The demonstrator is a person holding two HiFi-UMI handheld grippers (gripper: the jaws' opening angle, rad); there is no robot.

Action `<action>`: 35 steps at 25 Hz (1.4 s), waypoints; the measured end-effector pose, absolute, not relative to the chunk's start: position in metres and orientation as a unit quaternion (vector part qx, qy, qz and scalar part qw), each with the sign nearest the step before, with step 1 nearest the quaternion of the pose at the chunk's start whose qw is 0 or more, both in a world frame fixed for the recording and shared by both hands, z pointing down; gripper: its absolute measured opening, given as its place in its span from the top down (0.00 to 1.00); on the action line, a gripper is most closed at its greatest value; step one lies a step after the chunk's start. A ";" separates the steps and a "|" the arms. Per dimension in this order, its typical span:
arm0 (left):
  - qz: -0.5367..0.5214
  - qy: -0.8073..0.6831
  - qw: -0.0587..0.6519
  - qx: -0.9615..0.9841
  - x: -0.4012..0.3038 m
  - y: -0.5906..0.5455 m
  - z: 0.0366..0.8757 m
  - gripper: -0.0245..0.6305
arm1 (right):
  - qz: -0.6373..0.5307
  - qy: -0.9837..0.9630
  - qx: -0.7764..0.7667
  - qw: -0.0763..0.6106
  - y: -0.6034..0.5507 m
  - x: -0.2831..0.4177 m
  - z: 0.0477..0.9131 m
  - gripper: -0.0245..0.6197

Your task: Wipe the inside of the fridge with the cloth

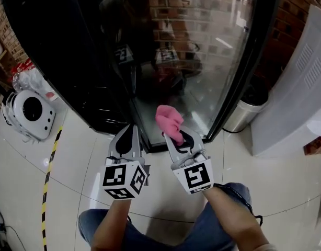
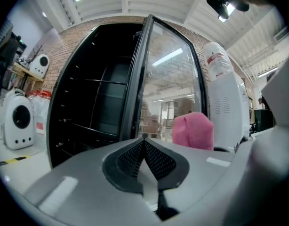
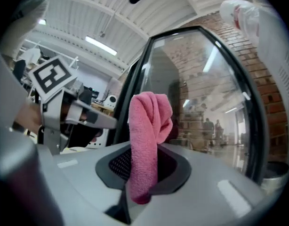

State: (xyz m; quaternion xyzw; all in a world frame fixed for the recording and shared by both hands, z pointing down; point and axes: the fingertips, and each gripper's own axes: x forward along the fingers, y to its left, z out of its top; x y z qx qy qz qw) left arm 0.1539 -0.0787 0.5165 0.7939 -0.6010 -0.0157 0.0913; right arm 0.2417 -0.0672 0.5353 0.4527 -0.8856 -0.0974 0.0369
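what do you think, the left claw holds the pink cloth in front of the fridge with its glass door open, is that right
Not quite: the right claw holds it, not the left. The right gripper view shows the pink cloth pinched between its jaws, while the left claw is shut on nothing. The rest stands: the fridge has its glass door open.

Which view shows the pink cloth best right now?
Right gripper view: the cloth fills the centre, pinched between the fingers. Head view shows it small above the right gripper; left gripper view catches only its top.
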 end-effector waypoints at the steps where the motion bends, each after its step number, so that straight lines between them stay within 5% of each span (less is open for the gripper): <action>1: -0.015 -0.602 0.092 0.793 0.151 -0.078 0.518 0.95 | -0.087 -0.895 0.435 0.049 -0.063 0.225 0.549 0.86; 8: -0.018 -0.609 0.095 0.787 0.127 -0.072 0.518 0.95 | -0.028 -0.916 0.392 0.088 -0.057 0.153 0.620 0.86; 14: -0.013 -0.607 0.101 0.788 0.124 -0.070 0.528 0.95 | 0.002 -0.903 0.417 0.107 -0.065 0.160 0.649 0.86; 35: -0.020 -0.587 0.111 0.802 0.198 -0.101 0.539 0.95 | 0.050 -0.759 0.643 0.090 -0.111 0.418 0.649 0.86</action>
